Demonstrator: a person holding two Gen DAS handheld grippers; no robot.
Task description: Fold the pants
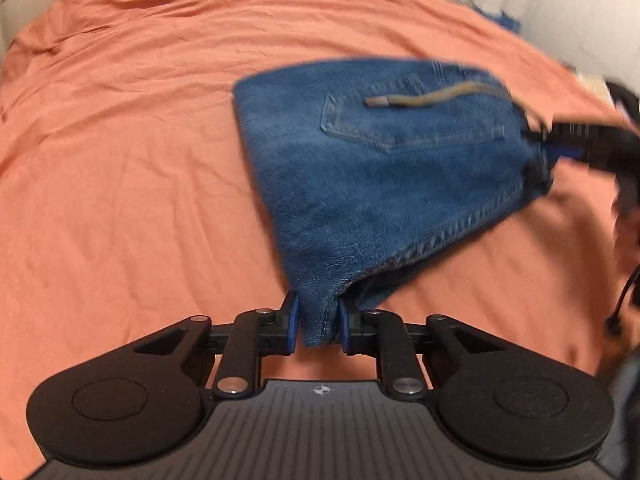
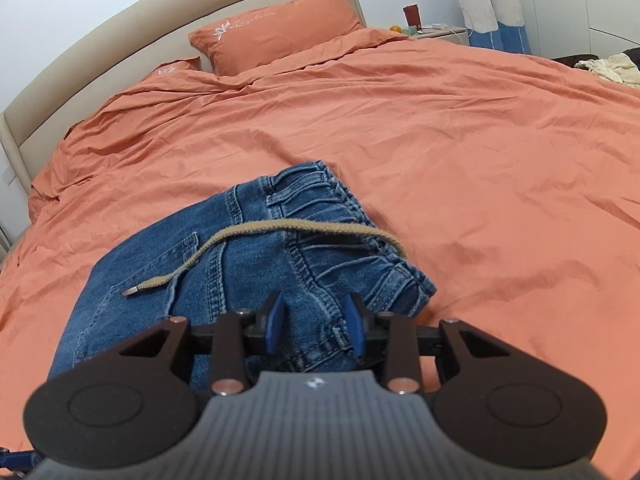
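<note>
The pants are blue jeans (image 1: pixel 380 168), folded into a compact bundle on the orange bed, back pocket up, with a tan drawstring (image 1: pixel 424 98) lying across them. My left gripper (image 1: pixel 318 322) is shut on a corner of the bundle at its near edge. My right gripper (image 1: pixel 538 148) holds the waistband side at the right. In the right wrist view the jeans (image 2: pixel 224 264) lie below my right gripper (image 2: pixel 314 320), whose jaws are closed on a denim fold near the elastic waistband (image 2: pixel 316 188). The drawstring (image 2: pixel 256 236) crosses the top.
The orange bedsheet (image 2: pixel 440 128) spreads wrinkled all around. Two orange pillows (image 2: pixel 276 26) lean on a beige headboard (image 2: pixel 120 40). A nightstand (image 2: pixel 436 34) with small items stands at the far right, and pale clothes (image 2: pixel 608 66) lie at the bed's right edge.
</note>
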